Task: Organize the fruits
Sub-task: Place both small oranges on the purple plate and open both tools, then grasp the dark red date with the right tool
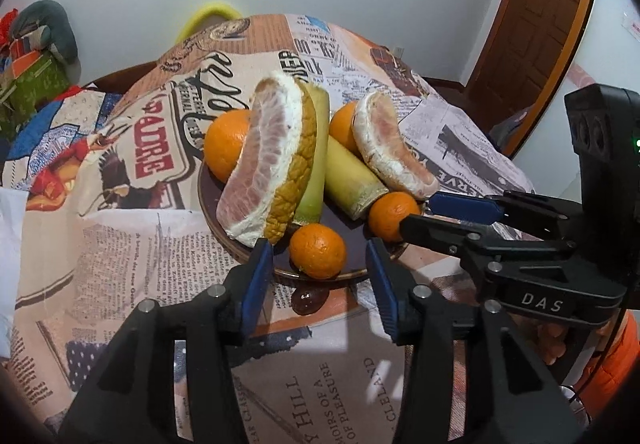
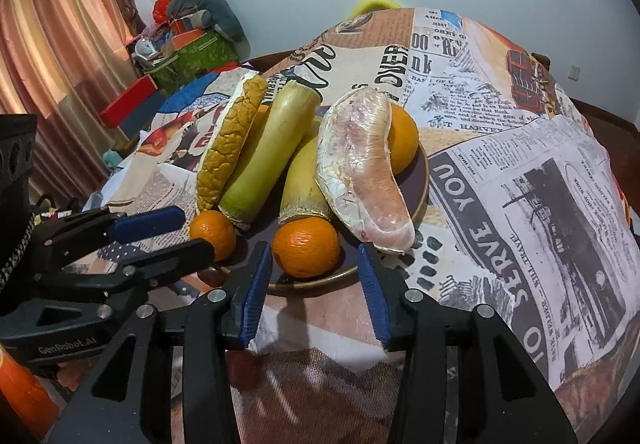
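Note:
A dark round plate [image 1: 208, 200] [image 2: 422, 180] on the newspaper-print tablecloth holds the fruit. On it lie a pomelo wedge with yellow rind [image 1: 272, 160] [image 2: 230, 140], a peeled pomelo segment [image 1: 384, 148] [image 2: 360, 168], two green-yellow sugarcane pieces [image 1: 348, 172] [image 2: 268, 148] and several oranges. My left gripper [image 1: 320, 264] is open and empty, its fingers on either side of a small orange [image 1: 318, 250] at the plate's near rim. My right gripper [image 2: 314, 264] is open and empty, framing another small orange [image 2: 306, 246]. Each gripper shows in the other's view.
A reddish round spot [image 1: 306, 300] lies on the cloth just in front of the plate. A cluttered heap of boxes and cushions [image 2: 188, 44] stands beyond the table at the left. A wooden door [image 1: 540, 4] is at the right. Curtains [image 2: 60, 44] hang at the left.

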Demonstrator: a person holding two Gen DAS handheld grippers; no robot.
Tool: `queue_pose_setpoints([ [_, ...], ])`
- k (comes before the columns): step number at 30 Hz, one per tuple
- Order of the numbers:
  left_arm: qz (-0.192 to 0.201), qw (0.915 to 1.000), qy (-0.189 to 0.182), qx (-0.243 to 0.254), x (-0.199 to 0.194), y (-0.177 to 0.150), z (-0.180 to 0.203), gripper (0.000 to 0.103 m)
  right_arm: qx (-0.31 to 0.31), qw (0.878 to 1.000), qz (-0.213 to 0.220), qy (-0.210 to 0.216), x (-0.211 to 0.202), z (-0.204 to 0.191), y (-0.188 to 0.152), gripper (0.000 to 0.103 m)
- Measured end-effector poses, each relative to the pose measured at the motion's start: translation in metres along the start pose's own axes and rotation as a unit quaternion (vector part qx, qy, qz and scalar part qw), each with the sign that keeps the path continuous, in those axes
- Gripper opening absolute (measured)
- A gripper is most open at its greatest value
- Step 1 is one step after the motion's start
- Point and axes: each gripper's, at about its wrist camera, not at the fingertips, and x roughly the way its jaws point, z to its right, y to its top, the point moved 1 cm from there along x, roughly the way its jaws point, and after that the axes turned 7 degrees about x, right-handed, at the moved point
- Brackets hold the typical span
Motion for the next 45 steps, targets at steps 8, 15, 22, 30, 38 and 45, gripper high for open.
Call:
queue_pose_setpoints([
  [8, 0.016, 0.9998, 0.013, 0.005, -0.027, 0.0, 0.0, 0.048, -0.005, 1.0, 0.01, 0.002, -0.018, -0.005, -0.001, 0.045],
  [15, 0.018, 0.9995, 0.026, 0.004, -0.044, -0.012, -0.004, 0.048, -0.018, 1.0, 0.013, -0.002, -0.028, -0.014, -0.011, 0.047],
  [22, -0.006, 0.9999, 0.013, 0.005, -0.042, -0.036, -0.003, 0.048, -0.04, 0.999, -0.019, -0.014, -0.017, -0.02, -0.034, 0.047],
  [30, -0.037, 0.9992, -0.012, 0.009, -0.029, -0.058, 0.005, 0.047, -0.043, 0.998, -0.052, -0.001, 0.001, -0.021, -0.048, 0.047],
  [38, -0.052, 0.9985, -0.014, 0.006, -0.012, -0.059, 0.007, 0.032, -0.048, 0.997, -0.051, 0.016, 0.001, -0.027, -0.051, 0.018],
  [45, -0.057, 0.9983, -0.006, 0.006, 0.007, -0.043, 0.004, 0.027, -0.03, 0.999, -0.036, 0.02, -0.008, -0.016, -0.045, 0.018],
])
